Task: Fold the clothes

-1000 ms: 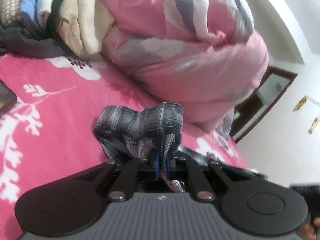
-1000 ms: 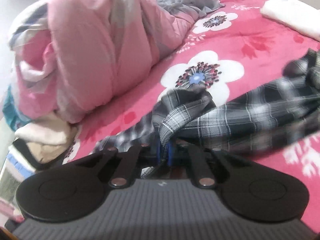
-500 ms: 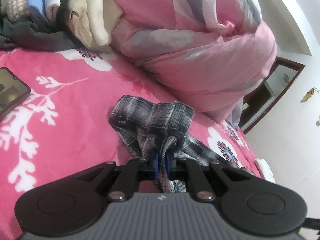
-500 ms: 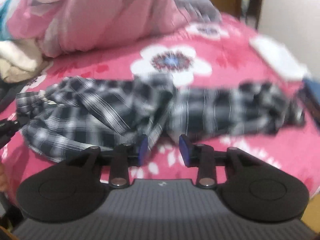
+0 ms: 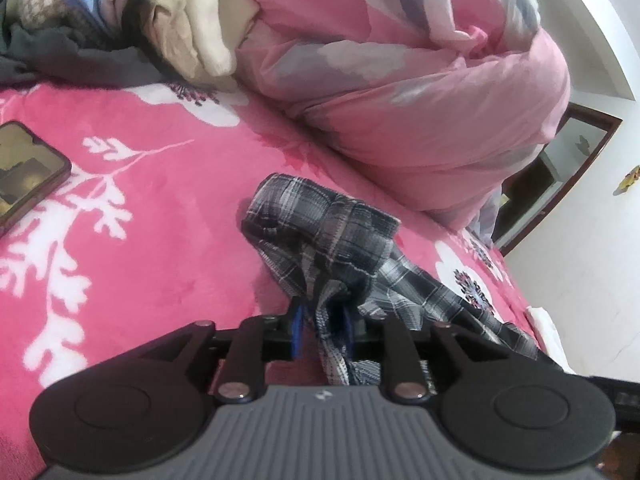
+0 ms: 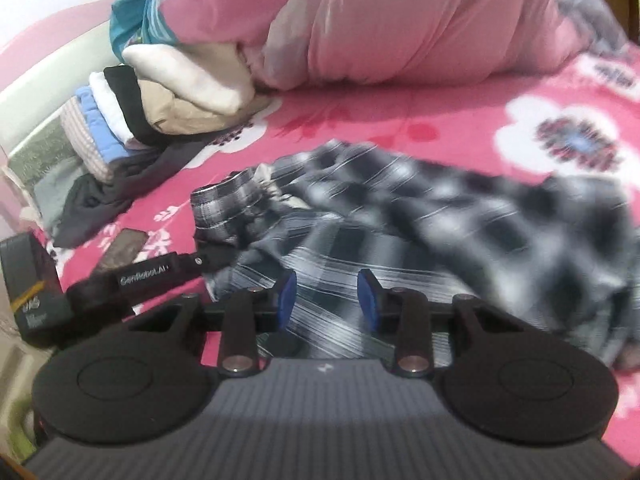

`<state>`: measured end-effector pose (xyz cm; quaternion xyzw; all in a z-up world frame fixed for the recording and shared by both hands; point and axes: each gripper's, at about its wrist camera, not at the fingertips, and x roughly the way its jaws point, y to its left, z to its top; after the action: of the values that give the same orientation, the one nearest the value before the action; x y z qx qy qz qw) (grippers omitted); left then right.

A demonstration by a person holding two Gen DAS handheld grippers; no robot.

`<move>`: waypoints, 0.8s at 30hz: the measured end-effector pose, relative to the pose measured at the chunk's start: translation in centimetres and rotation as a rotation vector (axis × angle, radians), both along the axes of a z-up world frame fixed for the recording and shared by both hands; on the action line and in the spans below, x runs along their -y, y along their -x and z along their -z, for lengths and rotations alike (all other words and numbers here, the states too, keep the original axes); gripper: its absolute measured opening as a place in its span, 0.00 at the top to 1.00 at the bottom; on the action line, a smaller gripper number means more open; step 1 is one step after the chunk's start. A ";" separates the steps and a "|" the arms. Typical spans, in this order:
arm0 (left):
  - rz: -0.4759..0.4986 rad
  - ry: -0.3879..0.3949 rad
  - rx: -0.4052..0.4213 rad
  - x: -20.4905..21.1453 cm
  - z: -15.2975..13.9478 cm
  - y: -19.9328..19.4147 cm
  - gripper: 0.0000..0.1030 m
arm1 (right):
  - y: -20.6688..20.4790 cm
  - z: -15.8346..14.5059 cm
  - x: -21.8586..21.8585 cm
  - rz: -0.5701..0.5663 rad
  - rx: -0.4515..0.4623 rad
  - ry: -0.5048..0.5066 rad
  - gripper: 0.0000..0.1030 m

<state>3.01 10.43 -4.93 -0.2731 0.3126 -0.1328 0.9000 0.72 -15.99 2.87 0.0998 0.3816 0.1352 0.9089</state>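
Note:
A black-and-white plaid garment [image 6: 440, 232] lies crumpled across the pink flowered bedspread [image 5: 140, 240]. In the left wrist view one bunched end of the plaid garment [image 5: 320, 232] rises just ahead of my left gripper [image 5: 323, 330]. Its jaws are opening, and a loose strip of the cloth hangs between the blue pads with a gap on the left side. My right gripper [image 6: 327, 300] hovers over the middle of the garment. Its jaws stand apart, closing slightly, and pinch nothing. My left gripper [image 6: 208, 260] also shows at the garment's left end.
A bundled pink duvet [image 5: 420, 80] fills the back of the bed. A stack of folded clothes [image 6: 168, 100] lies beside it. A phone [image 5: 24, 172] rests on the bedspread at the left. A black box [image 6: 28, 280] stands at the bed's left edge.
My right gripper let go of the plaid cloth, opened, rolled and swung over the garment's middle. My left gripper's jaws, shut on the cloth before, have parted.

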 end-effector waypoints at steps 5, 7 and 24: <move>0.014 -0.010 -0.011 -0.1 0.3 -0.2 0.64 | -1.9 2.8 -0.9 -0.006 -0.078 -0.067 0.79; 0.020 -0.016 -0.011 0.1 0.3 -0.2 0.61 | -2.1 3.8 -1.1 -0.004 -0.110 -0.088 0.79; 0.059 -0.044 0.033 1.5 -0.6 0.6 0.36 | -1.6 4.8 -0.2 0.010 -0.133 -0.154 0.80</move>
<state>2.43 8.89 -4.38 -0.2418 0.3086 -0.1571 0.9064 2.33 -15.77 -1.91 0.1803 0.4291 0.1526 0.8718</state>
